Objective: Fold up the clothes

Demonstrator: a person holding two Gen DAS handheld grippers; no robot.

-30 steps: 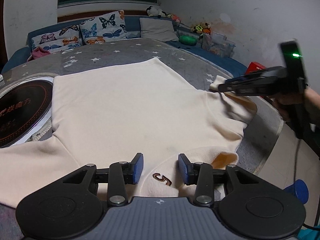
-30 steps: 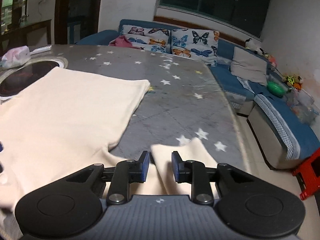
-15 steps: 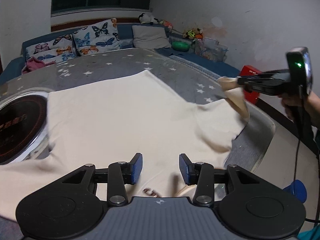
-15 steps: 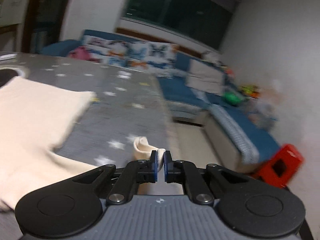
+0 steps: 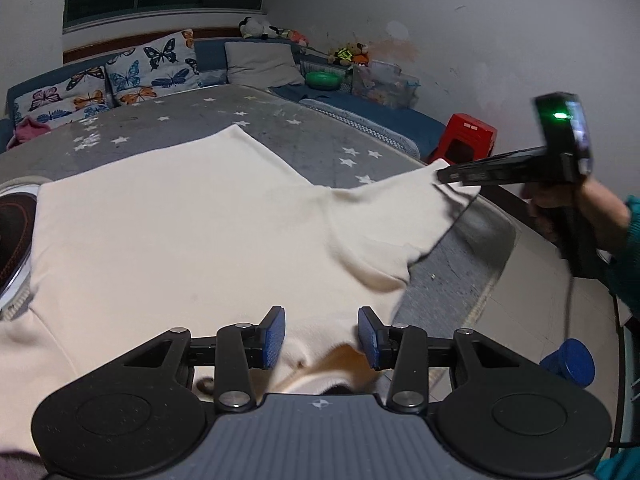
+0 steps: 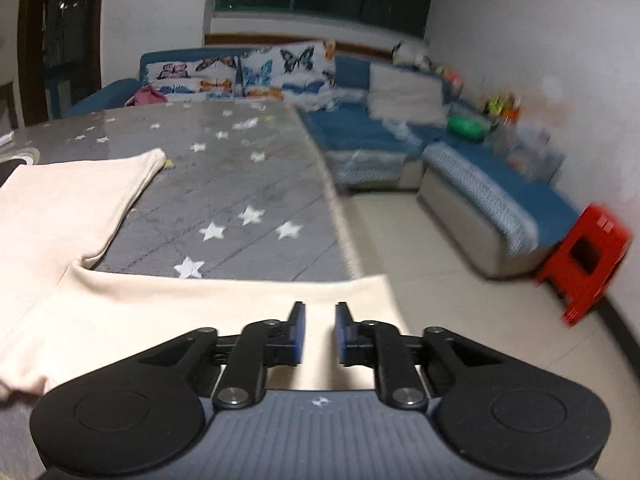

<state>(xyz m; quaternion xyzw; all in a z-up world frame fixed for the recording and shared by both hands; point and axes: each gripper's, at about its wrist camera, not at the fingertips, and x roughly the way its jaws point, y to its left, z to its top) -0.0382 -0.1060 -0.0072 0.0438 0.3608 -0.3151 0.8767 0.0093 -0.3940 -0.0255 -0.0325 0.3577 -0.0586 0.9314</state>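
A cream sweatshirt (image 5: 180, 232) lies spread on the grey star-patterned table (image 5: 320, 136). My left gripper (image 5: 320, 336) stands open just over the collar, whose brown inner lining (image 5: 340, 360) shows between the fingers. One sleeve (image 5: 392, 216) is stretched out to the right, its end at the tip of my right gripper (image 5: 444, 176), held by a person's hand (image 5: 560, 200). In the right wrist view the sleeve (image 6: 200, 304) lies flat across the table edge, and the right gripper (image 6: 320, 334) is open with cream fabric showing in the narrow gap.
A round black hob (image 5: 8, 232) sits in the table at the left. Beyond the table's right edge are bare floor, a red stool (image 6: 588, 256) and a blue sofa (image 6: 480, 184) with butterfly cushions (image 5: 152, 68). A blue round object (image 5: 568, 362) lies on the floor.
The right gripper shut on the sleeve end, drew it out to the right until straight, and its fingers have now parted. The left gripper drew back over the collar, staying open.
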